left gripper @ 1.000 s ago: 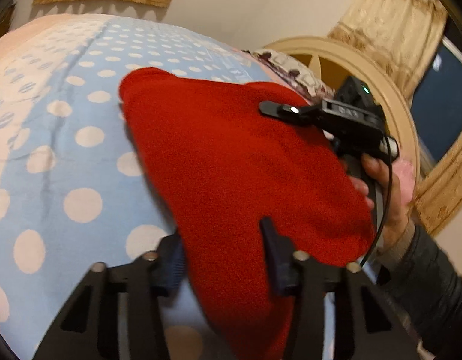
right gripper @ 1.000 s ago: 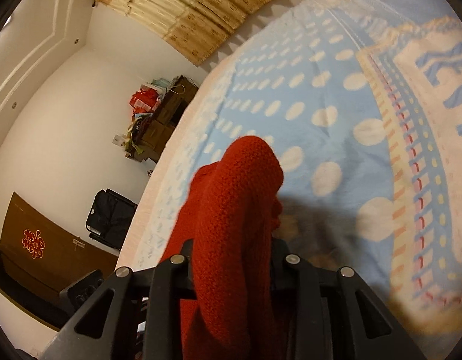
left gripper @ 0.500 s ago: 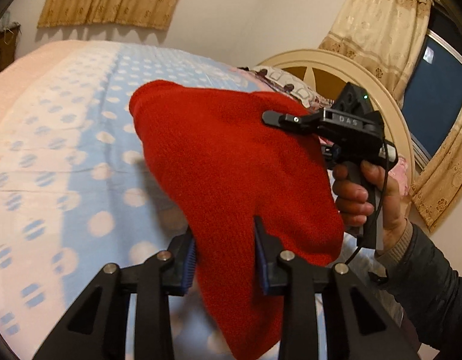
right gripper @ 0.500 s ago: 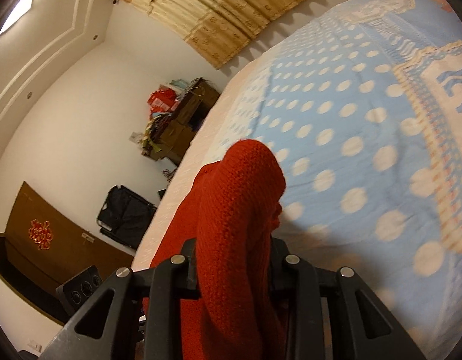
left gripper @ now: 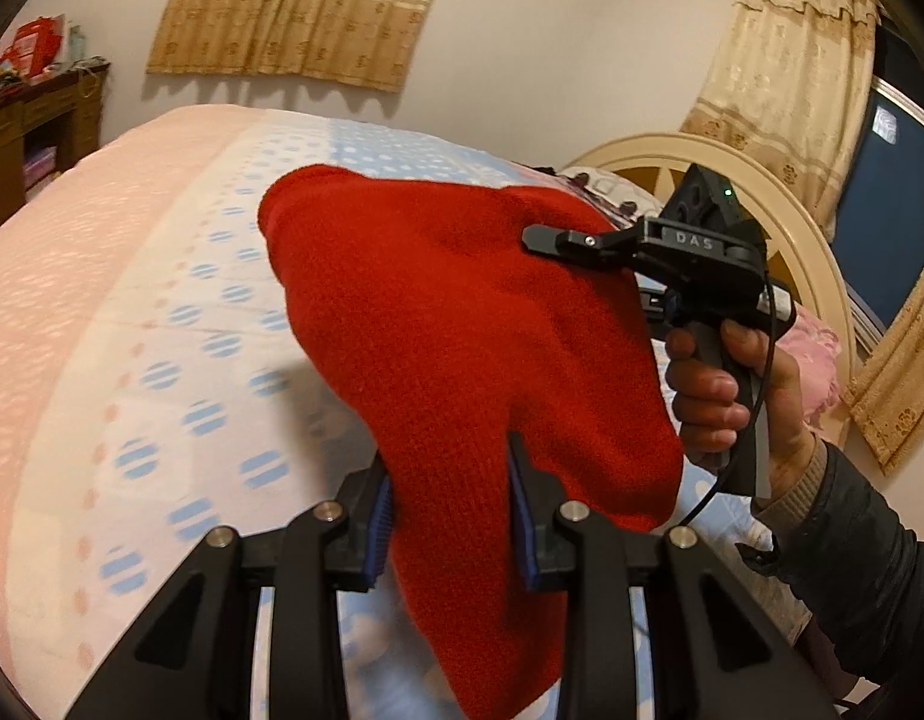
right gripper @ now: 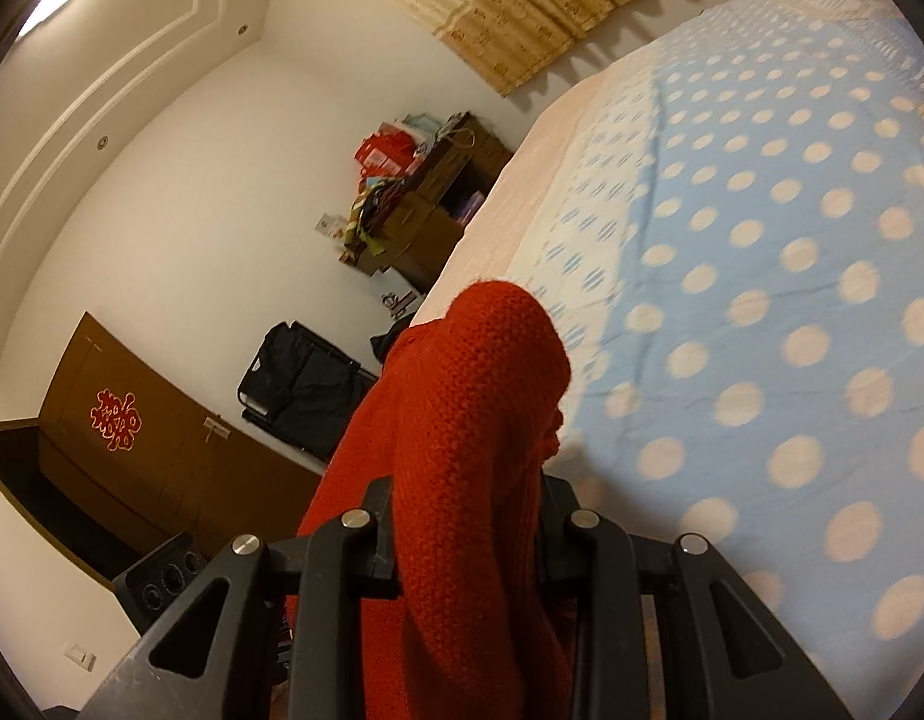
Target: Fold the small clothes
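Note:
A red knitted garment [left gripper: 438, 324] hangs in the air above the bed, held by both grippers. My left gripper [left gripper: 450, 504] is shut on its lower edge. My right gripper [left gripper: 540, 240] shows in the left wrist view at the right, shut on the garment's upper right corner, with the hand on its handle. In the right wrist view the right gripper [right gripper: 468, 516] clamps a thick bunch of the red garment [right gripper: 480, 396], which hides the fingertips.
The bed's blue dotted and pink cover [left gripper: 132, 324] lies below, also in the right wrist view [right gripper: 762, 300]. A cream headboard [left gripper: 780, 204] is at the right. A dark suitcase [right gripper: 300, 384], a cluttered cabinet [right gripper: 426, 204] and a brown wardrobe [right gripper: 138, 444] stand beyond the bed.
Both grippers have lifted the red garment up off the bed. It lay nearly flat a second ago and now hangs clear above the cover.

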### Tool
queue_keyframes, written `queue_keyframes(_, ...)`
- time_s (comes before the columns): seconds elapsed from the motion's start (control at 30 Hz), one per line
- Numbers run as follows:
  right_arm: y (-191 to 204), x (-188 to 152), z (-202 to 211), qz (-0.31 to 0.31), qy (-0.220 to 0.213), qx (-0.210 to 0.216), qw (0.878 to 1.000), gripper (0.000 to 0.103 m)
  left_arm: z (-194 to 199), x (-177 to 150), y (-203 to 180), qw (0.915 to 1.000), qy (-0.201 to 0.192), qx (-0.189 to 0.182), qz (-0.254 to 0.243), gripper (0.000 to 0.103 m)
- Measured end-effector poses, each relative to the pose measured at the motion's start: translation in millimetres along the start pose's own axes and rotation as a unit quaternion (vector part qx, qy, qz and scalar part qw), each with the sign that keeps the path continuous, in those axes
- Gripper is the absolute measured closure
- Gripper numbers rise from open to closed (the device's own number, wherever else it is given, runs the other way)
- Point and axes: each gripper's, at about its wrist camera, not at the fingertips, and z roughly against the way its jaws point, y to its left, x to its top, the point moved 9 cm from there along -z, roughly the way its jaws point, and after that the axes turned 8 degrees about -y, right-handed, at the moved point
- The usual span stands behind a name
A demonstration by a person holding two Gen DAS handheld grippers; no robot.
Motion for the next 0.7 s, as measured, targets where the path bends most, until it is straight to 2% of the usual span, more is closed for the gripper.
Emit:
queue_keyframes(0.33,29.9,-28.2,-38.8,0.006,0.029,0.010,1.000,0.074,26.2,-11.9,22.7,0.9994,-0.010,0.030,0.012,0.069)
queue_keyframes(0.7,50.0,-47.8,-71.3,0.017,0.054,0.005,0.998,0.074,45.3,-25.4,43.5,0.9984,-0.022,0.037,0.036,0.069)
